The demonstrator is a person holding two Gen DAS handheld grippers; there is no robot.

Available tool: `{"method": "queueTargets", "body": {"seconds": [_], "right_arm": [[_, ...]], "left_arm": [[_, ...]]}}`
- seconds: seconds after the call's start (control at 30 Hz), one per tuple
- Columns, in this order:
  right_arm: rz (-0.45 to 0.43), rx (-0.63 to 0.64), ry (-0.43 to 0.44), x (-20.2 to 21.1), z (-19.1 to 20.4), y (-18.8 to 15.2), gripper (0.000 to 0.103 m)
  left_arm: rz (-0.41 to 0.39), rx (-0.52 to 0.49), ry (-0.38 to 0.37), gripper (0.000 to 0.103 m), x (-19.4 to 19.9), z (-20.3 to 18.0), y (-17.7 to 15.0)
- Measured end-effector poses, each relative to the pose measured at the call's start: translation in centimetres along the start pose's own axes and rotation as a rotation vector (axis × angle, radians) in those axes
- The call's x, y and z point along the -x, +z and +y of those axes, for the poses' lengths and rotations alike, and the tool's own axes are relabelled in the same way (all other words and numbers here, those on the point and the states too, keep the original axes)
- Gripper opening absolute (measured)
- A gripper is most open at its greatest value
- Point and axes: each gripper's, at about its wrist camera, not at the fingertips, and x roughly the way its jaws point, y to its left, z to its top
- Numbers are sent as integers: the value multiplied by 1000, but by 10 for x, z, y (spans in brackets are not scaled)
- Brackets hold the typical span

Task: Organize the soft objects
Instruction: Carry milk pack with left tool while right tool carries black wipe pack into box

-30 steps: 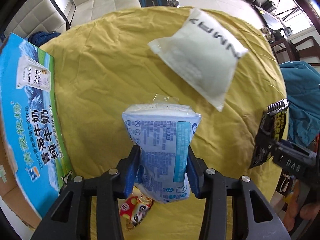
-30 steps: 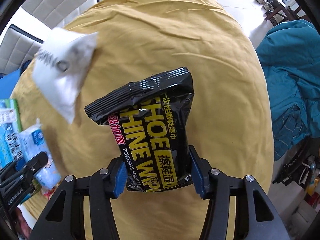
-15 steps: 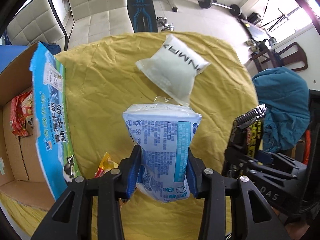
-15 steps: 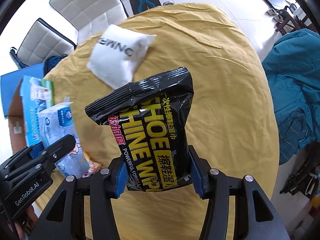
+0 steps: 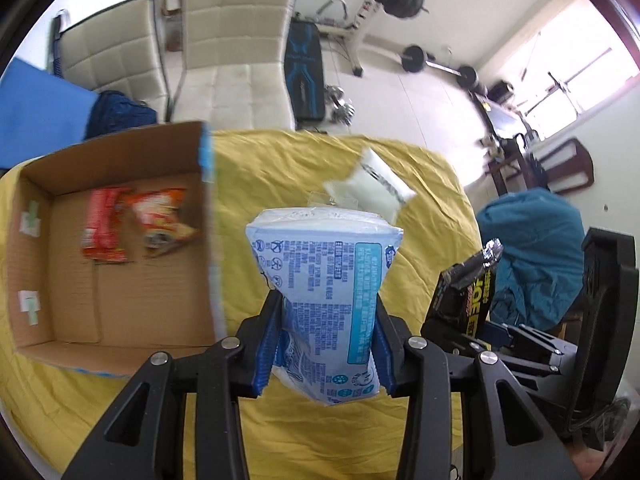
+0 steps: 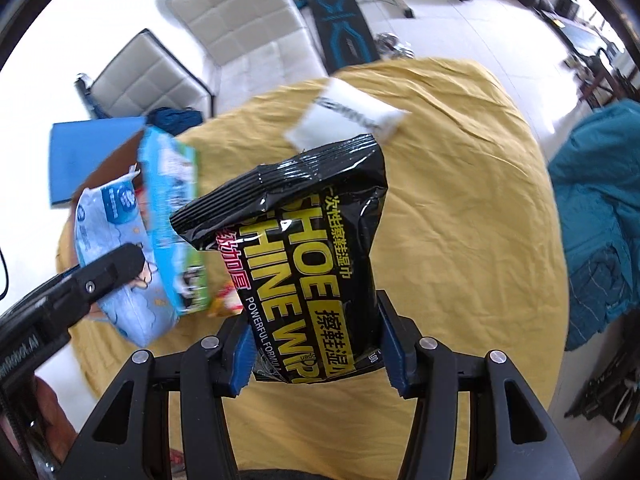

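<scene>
My left gripper [image 5: 325,344] is shut on a light blue pack of wipes [image 5: 326,280], held high above the yellow-covered table [image 5: 280,168]. The same blue pack [image 6: 116,236] shows at the left of the right wrist view. My right gripper [image 6: 318,356] is shut on a black shoe-shine wipes pack [image 6: 308,256], which also shows at the right of the left wrist view [image 5: 474,292]. A white pouch [image 5: 372,186] lies on the cloth further back. An open cardboard box [image 5: 108,312] stands to the left, with two red and orange snack packets [image 5: 132,220] inside.
Two white padded chairs [image 5: 224,48] stand behind the table. A teal cloth [image 5: 532,248] is draped on something at the right. Weights and a bench [image 5: 304,64] lie on the floor beyond. A small colourful packet [image 6: 228,300] lies on the cloth near the box.
Both grippers have risen well above the table with their packs still held. The views now take in the open box's inside, the chairs and the floor.
</scene>
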Motion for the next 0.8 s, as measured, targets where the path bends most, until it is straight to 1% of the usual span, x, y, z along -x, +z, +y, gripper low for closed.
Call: {"method": "queueTargets", "body": {"seconds": [0.13,0.23,0.37,0.43,0.53,0.63,0.7,0.8], "right_arm": [[-10,50,42,8,52,-3,55],[-7,86,70,4,94,-1,55],[18,127,93,-14,154,3,55],[31,141,97,-25,178,4,55],[54,158,90,-46,211,9,55],[82,169,70,-71,239,15,55],[102,167,51,-89,254,18,55],[139,150,28,-117,264,21,55]], "left_arm": [[-32,33,32,38,28,46,0],[-42,63,59,38,42,84,-1],[-41,99,104,38,52,135,-1],[-35,116,131,38,54,163,1],[-17,140,165,38,50,200,5],[9,172,182,38,38,236,12],[31,185,188,38,27,254,17],[68,201,195,38,6,282,25]]}}
